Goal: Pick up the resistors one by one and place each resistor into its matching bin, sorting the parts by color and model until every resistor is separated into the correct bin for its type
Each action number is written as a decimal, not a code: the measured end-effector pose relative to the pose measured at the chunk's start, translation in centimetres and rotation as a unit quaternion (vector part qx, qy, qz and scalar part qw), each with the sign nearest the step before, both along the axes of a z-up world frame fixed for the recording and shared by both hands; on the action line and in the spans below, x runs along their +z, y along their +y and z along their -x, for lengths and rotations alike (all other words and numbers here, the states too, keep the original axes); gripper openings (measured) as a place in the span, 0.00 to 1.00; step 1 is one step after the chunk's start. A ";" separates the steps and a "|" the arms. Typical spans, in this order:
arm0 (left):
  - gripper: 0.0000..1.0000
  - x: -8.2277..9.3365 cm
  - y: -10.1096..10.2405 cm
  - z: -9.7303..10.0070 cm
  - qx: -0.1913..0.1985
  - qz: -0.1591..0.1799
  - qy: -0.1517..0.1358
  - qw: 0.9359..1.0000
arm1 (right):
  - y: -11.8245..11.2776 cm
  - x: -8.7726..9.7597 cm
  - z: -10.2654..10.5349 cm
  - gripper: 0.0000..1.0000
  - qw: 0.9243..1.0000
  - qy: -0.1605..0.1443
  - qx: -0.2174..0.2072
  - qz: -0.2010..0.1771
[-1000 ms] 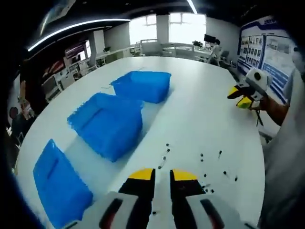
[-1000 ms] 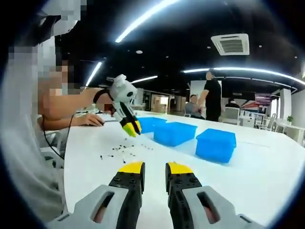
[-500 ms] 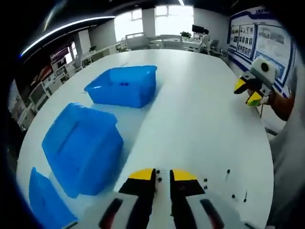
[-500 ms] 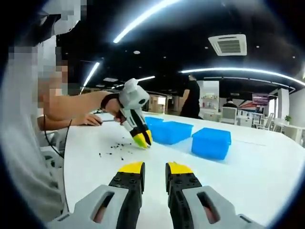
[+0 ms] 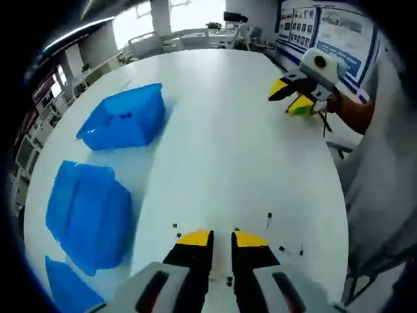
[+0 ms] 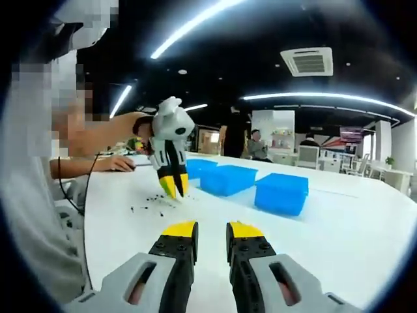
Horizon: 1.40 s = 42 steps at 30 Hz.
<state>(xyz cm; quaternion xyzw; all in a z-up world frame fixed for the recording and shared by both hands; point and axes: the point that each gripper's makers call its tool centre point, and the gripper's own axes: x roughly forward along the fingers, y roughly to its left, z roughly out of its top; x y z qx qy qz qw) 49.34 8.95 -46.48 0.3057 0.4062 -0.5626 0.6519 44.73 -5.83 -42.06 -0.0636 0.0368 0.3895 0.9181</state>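
Three blue bins (image 5: 124,117) sit along the left side of the white bench (image 5: 247,150).
Left gripper (image 5: 221,238) hovers over scattered resistors (image 5: 268,217), fingers narrowly apart, empty; right gripper (image 6: 212,229) likewise, held well aside.

Table: the round white tabletop (image 5: 234,137) was plain and glossy.
Bins: three bright blue plastic bins (image 5: 124,117) sat toward nine o'clock in the left gripper view, all one solid shade.
Resistors: the small scattered resistors (image 5: 268,217) looked dark, almost black; bands too small to tell.
Left gripper (image 5: 221,238): yellow tips on black jaws, pale grey body.
Right gripper (image 6: 212,229): the same yellow, black and grey.
Wall at one o'clock: blue-and-white poster boards (image 5: 326,26).
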 end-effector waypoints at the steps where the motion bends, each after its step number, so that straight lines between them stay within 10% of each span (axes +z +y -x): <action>1: 0.14 0.1 -0.2 0.3 0.000 0.004 0.004 1.000 | 0.0 0.0 0.0 0.20 1.000 0.001 0.000 -0.001; 21: 0.05 -1.7 -0.3 0.9 0.020 -0.002 0.021 1.000 | -0.3 -0.3 0.2 0.20 1.000 -0.003 0.002 0.006; 27: 0.05 1.3 -2.0 1.3 -0.006 0.100 0.039 0.994 | -0.5 -0.1 0.2 0.20 1.000 -0.004 -0.002 0.005; 31: 0.06 4.9 -2.5 -1.8 0.026 0.208 0.021 0.977 | -0.6 -0.2 0.3 0.20 1.000 -0.004 -0.003 0.008; 35: 0.06 8.8 -1.0 -8.6 0.148 0.312 -0.042 0.938 | -0.8 0.3 0.5 0.20 1.000 -0.008 -0.010 0.007; 42: 0.06 8.7 3.5 -15.8 0.265 0.250 -0.195 0.910 | -0.8 0.6 0.5 0.20 1.000 -0.010 -0.017 0.011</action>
